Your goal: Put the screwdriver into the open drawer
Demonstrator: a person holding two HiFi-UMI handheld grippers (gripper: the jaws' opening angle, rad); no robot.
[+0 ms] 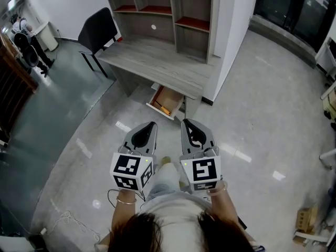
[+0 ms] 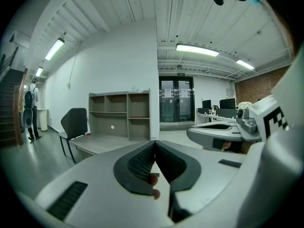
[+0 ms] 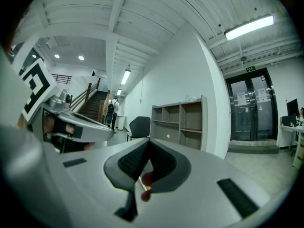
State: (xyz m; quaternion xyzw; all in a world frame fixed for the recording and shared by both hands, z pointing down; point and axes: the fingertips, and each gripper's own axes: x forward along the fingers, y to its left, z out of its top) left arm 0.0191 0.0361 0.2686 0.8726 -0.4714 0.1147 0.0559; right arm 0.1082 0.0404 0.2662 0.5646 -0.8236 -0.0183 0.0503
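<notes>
you hold both claws side by side low in front of you, over the pale polished floor (image 1: pixel 252 114), and they point toward the grey wooden counter (image 1: pixel 157 62). your left claw (image 1: pixel 150 126) is fully closed: in the left gripper view its dark ribbed jaws meet at the tips with nothing between them. your right claw (image 1: pixel 187 124) is the same, its jaws pressed together and empty in the right gripper view. under the counter's front edge a light wooden drawer (image 1: pixel 171 95) stands pulled open, well apart from both claws. a slim orange object (image 1: pixel 164 109) lies inside it near the front; it may be the screwdriver, but it is too small to tell. a grey shelf unit (image 1: pixel 173 14) stands on the counter, and a black chair (image 1: pixel 97 30) sits at the counter's left end.
</notes>
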